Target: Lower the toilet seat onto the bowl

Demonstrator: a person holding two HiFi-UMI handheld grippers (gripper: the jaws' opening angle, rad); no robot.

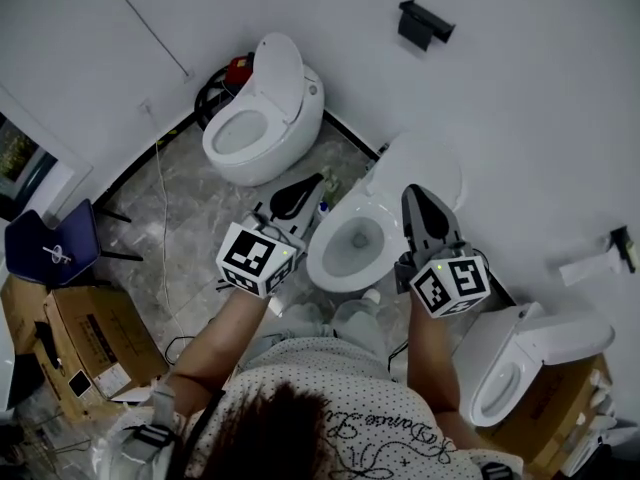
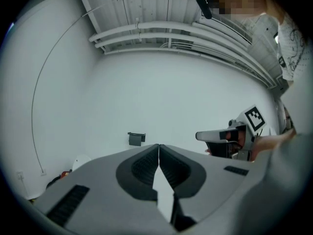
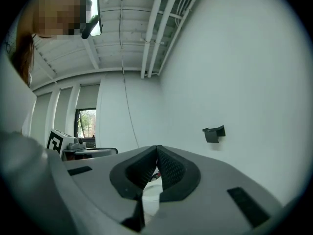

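The middle toilet's bowl (image 1: 335, 266) lies open below me, between the two grippers. Its white seat and lid (image 1: 428, 168) stand raised against the wall behind it. My left gripper (image 1: 305, 190) hovers over the bowl's left side, shut and empty. My right gripper (image 1: 419, 196) hangs over the bowl's right side near the raised seat, also shut with nothing in it. In the left gripper view the jaws (image 2: 159, 147) meet and point at the bare wall, with the right gripper (image 2: 230, 136) to the side. The right gripper view shows closed jaws (image 3: 157, 148) too.
A second toilet (image 1: 262, 118) stands at the back left and a third (image 1: 510, 363) at my right. On the left floor are a blue chair (image 1: 55, 248), cardboard boxes (image 1: 95, 338) and a loose cable (image 1: 163, 228). A black holder (image 1: 425, 23) juts from the wall.
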